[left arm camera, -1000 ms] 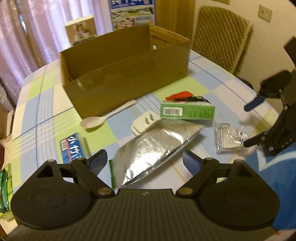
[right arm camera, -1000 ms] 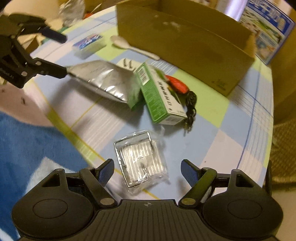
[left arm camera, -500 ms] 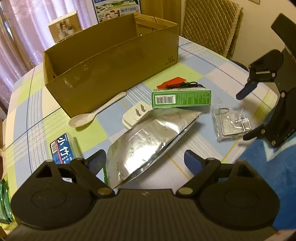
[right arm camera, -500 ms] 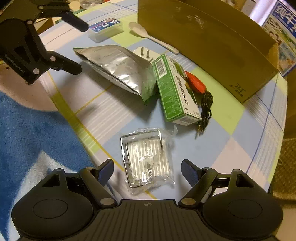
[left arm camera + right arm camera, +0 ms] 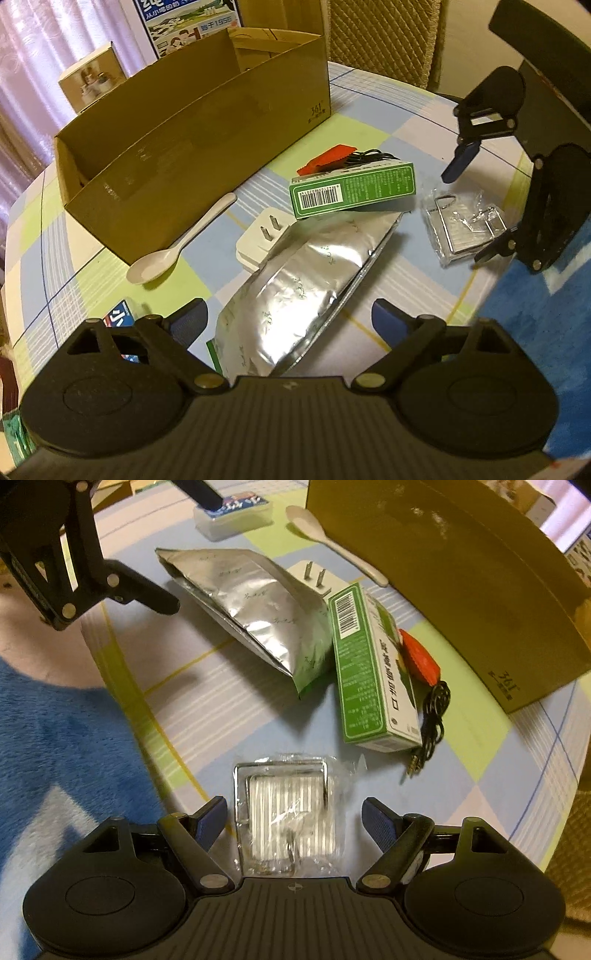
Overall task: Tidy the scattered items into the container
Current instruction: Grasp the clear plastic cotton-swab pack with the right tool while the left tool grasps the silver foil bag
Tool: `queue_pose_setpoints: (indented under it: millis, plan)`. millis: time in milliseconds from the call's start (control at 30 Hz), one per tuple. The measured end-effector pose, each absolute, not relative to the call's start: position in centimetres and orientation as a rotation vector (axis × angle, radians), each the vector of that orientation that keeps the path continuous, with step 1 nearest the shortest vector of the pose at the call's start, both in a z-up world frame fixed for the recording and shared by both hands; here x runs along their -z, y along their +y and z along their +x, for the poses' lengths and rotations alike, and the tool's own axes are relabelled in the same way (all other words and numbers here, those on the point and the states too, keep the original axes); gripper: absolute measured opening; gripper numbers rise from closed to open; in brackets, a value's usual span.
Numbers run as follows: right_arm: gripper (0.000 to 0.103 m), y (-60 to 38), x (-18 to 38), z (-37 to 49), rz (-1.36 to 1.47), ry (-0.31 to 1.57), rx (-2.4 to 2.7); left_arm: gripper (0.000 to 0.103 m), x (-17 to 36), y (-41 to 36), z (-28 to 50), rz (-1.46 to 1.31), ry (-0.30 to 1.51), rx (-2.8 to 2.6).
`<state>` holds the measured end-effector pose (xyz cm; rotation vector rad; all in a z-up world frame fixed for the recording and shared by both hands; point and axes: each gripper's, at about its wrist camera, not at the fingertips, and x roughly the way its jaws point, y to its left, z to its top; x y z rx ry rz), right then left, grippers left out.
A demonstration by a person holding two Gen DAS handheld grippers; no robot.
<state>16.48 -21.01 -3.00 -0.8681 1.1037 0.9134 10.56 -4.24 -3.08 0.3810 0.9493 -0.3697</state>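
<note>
An open cardboard box [image 5: 192, 122] stands at the back of the table. In front of it lie a white spoon [image 5: 177, 247], a white plug adapter [image 5: 262, 236], a green carton [image 5: 354, 188], a red item with a black cable [image 5: 332, 160] and a silver foil pouch [image 5: 295, 288]. My left gripper [image 5: 290, 323] hangs over the pouch's near end. Its jaws are opening and the pads are clear of the pouch. My right gripper [image 5: 293, 812] is open and straddles a clear packet with a wire frame [image 5: 288, 819] without touching it.
A small blue-labelled case [image 5: 118, 317] lies at the left, partly behind my left finger. A blue fleece cloth [image 5: 55, 738] covers the near side. A wicker chair [image 5: 384, 40] and more cartons stand behind the box. The checked tablecloth [image 5: 498, 768] ends at a rounded edge on the right.
Both grippers have sunk closer to the table and rolled. The left jaws stand a little wider. The clear packet now sits deeper between the right fingers.
</note>
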Motion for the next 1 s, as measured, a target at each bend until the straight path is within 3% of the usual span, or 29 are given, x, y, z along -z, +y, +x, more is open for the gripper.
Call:
queue_pose_setpoints:
  millis: [300, 467, 633, 700, 767, 1000]
  plan:
    - [0.074, -20.2, 4.0, 17.3, -0.872, 1.144, -0.907, 0.094, 4.5, -4.5, 11.6, 0.465, 0.944, 0.452]
    - [0.057, -20.5, 4.0, 17.8, -0.846, 1.157, -0.924, 0.094, 6.1, -5.5, 12.6, 0.593, 0.957, 0.490]
    - [0.053, -20.6, 3.8, 18.2, -0.821, 1.157, -0.920, 0.092, 7.3, -6.3, 14.3, 0.645, 0.996, 0.534]
    - [0.051, -20.8, 3.6, 18.5, -0.800, 1.159, -0.921, 0.087, 7.7, -6.4, 14.9, 0.644, 1.019, 0.543]
    - [0.050, -21.0, 3.4, 18.8, -0.773, 1.165, -0.920, 0.075, 8.1, -6.5, 15.3, 0.638, 1.046, 0.551]
    - [0.050, -22.2, 2.9, 19.4, -0.691, 1.189, -0.902, 0.058, 7.9, -5.9, 15.4, 0.564, 1.131, 0.543]
